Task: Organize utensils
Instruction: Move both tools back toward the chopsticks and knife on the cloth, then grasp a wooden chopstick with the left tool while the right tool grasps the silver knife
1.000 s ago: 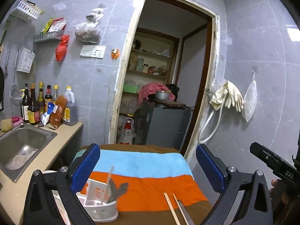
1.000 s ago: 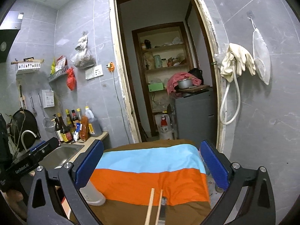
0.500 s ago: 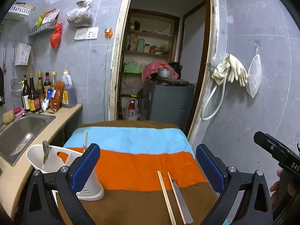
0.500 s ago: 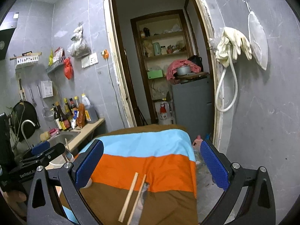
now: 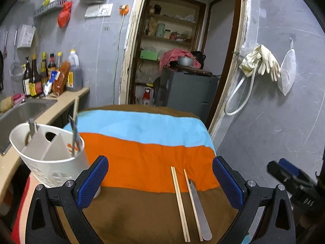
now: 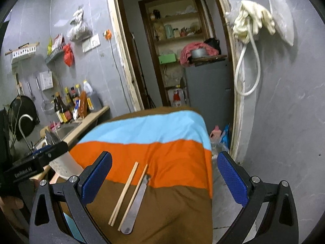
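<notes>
- The white utensil caddy stands at the left edge of the striped cloth, nearest the sink counter. It already carries upright pieces, a metal handle in its left compartment and others in the right one, so it looks like the sorting target.
- The left gripper hovers over the cloth just right of the caddy, its blue pads spread wide and holding nothing, probably ready to steady the caddy or take a piece.
- Right of the caddy, on the cloth's brown band, lie the loose chopsticks and, touching the rightmost stick, a flat metal utensil. These look like what remains to sort.
- The right gripper is also spread wide and empty, lined up above those pieces, seemingly for a pick.
</notes>
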The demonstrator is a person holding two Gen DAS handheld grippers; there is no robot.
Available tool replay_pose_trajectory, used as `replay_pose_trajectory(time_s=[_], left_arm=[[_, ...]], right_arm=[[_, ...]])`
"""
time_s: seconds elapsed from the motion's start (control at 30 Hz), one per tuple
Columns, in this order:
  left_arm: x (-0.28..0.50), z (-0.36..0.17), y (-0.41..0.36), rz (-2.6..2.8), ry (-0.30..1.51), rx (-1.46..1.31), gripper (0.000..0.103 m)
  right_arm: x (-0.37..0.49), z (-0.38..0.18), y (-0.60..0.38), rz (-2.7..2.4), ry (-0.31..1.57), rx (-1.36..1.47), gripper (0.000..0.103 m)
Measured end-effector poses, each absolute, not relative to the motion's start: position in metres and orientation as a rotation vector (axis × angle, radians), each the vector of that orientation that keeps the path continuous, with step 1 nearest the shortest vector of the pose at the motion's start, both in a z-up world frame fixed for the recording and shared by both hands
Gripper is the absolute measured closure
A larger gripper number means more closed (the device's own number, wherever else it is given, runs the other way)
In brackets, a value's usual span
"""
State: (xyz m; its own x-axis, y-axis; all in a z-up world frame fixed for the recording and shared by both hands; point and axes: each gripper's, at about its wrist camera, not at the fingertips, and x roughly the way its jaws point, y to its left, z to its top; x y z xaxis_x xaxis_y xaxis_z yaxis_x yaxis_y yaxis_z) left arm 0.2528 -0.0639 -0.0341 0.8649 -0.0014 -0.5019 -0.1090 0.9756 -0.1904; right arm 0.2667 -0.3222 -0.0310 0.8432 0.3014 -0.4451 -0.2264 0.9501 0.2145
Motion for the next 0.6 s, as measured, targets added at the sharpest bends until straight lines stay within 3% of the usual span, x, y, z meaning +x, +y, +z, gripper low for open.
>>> replay_pose_trajectory(time_s=[0.2, 0.3, 0.47, 0.6], left_arm=[[0.270, -0.058, -0.065, 0.017, 0.554, -0.208, 0.000], [0.278, -0.073, -0.065, -0.003, 0.579, -0.210, 0.004], [0.297, -0.100, -0.067, -0.053, 0.664, -0.211, 0.026], [0.310, -0.121, -0.065, -0.088, 0.729, -0.254, 0.035]], right_arm=[[0.287, -0.073, -0.307, 0.355, 0.572, 0.150, 0.003], [0.297, -0.095, -0.297, 0.377, 0.628, 0.136, 0.012], [0.311, -0.124, -0.288, 0.408, 0.699, 0.132, 0.032], [0.320, -0.143, -0.279, 0.424, 0.756, 0.118, 0.039]])
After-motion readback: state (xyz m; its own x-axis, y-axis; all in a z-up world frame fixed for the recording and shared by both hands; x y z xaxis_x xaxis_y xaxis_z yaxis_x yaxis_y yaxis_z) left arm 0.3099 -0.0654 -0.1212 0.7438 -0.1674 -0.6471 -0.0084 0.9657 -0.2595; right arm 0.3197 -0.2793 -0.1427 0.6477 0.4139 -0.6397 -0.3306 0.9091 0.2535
